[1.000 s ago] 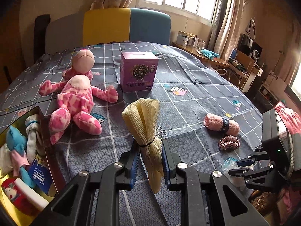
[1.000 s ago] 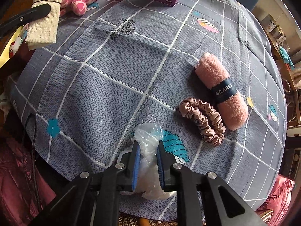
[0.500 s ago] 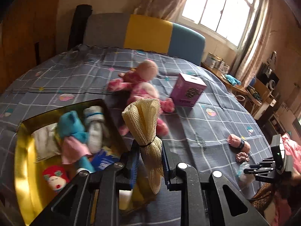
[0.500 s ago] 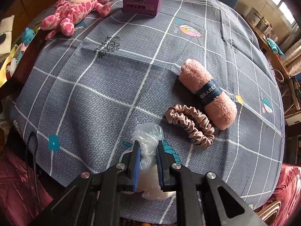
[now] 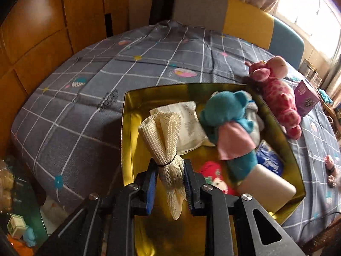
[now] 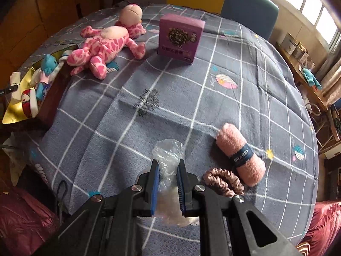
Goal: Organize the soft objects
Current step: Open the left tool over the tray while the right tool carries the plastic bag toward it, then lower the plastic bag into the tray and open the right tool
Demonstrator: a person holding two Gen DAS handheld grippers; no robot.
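- We see the left gripper [image 5: 168, 183] clamped on a cream mesh cloth [image 5: 164, 140] — gold box [image 5: 127, 115] right beneath it.
- We see the right gripper [image 6: 167, 183] pinching a clear plastic bag [image 6: 168, 155] — pink scrunchie [image 6: 223, 181] beside its right finger.

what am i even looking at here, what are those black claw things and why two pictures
There is no robot. A person holds a pair of hand-held tongs in each hand, and a small wide-angle camera on each looks forward along its two fingers. So each picture is one hand's view.

The left tongs are shut on a cream mesh cloth tied with a band, above a gold-lined box that holds a teal plush, a tissue pack and other small soft things.

The right tongs are shut on a crumpled clear plastic bag. On the grey checked bedcover lie a pink plush, a purple carton, a rolled pink towel and a scrunchie.
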